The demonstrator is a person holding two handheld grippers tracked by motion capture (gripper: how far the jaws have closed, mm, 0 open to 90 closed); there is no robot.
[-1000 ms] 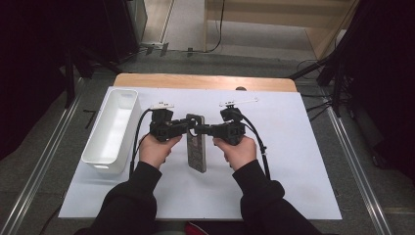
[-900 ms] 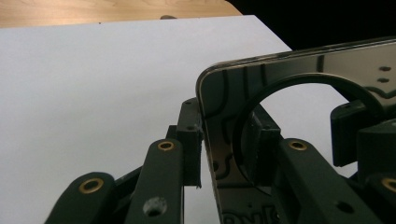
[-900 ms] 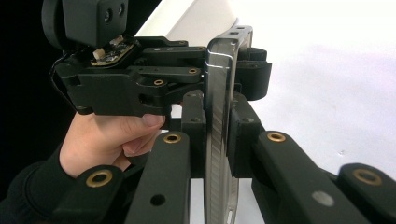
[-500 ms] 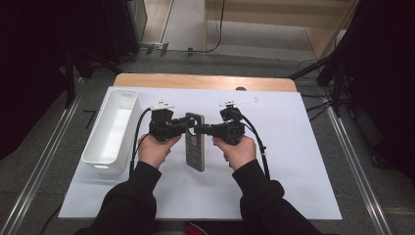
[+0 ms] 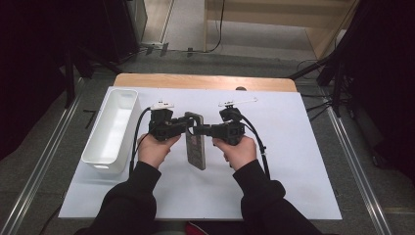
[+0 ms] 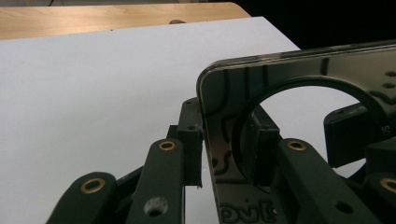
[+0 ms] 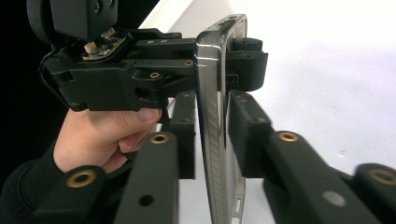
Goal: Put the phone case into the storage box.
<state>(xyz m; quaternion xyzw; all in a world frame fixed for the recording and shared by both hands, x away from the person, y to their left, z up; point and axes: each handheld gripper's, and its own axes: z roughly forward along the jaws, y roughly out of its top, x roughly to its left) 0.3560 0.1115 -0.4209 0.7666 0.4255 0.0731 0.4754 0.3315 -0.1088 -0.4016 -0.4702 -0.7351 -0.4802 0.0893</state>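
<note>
A dark, see-through phone case (image 5: 195,143) with a black ring on its back is held on edge above the white sheet, between both hands. My left gripper (image 5: 188,122) comes in from the left and is shut on the case's upper end. My right gripper (image 5: 198,130) comes in from the right and is shut on the same end, just below. In the left gripper view the case (image 6: 299,70) sits between the pads of the left gripper (image 6: 226,140). In the right gripper view the case's edge (image 7: 210,70) stands upright in the right gripper (image 7: 212,128), with the left gripper (image 7: 233,58) clamped just beyond.
A long white bin (image 5: 110,129) lies at the left of the white sheet (image 5: 293,171). The wooden table edge (image 5: 205,81) runs along the far side. Bare sheet lies right of the hands and in front of them.
</note>
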